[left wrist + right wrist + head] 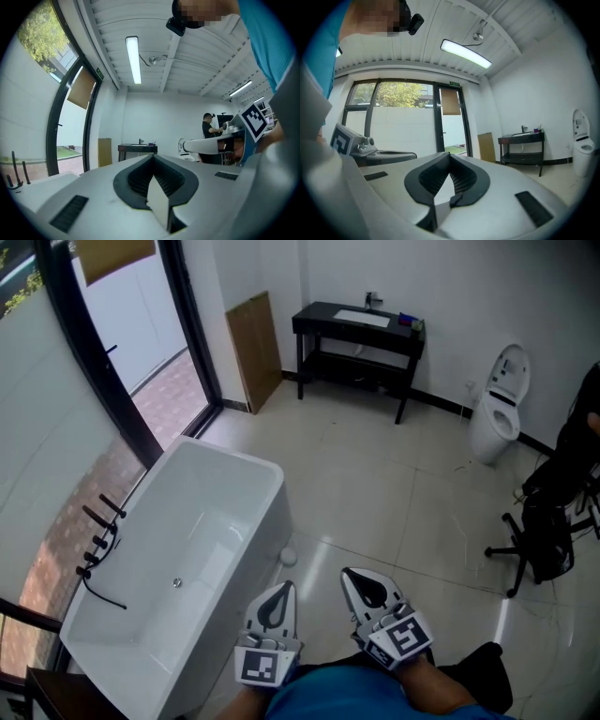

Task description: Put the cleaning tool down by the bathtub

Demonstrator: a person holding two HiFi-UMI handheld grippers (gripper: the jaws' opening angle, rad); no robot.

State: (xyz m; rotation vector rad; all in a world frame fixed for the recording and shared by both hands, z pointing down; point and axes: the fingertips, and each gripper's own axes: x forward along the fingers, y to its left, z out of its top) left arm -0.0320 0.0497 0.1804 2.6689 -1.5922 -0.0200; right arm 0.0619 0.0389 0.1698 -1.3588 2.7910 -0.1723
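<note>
Cleaning tool (288, 557) — seemingly the white lump — beside bathtub (248, 559).

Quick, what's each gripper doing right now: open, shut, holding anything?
Left gripper: jaws closed, nothing between them.
Right gripper: jaws closed, nothing between them.

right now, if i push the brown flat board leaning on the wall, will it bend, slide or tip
The brown flat board looks thin with straight edges, so probably stiff, not floppy. It stands on edge against the white wall, so a sideways push could tip it. The glossy tiled floor may let its foot slide.
</note>
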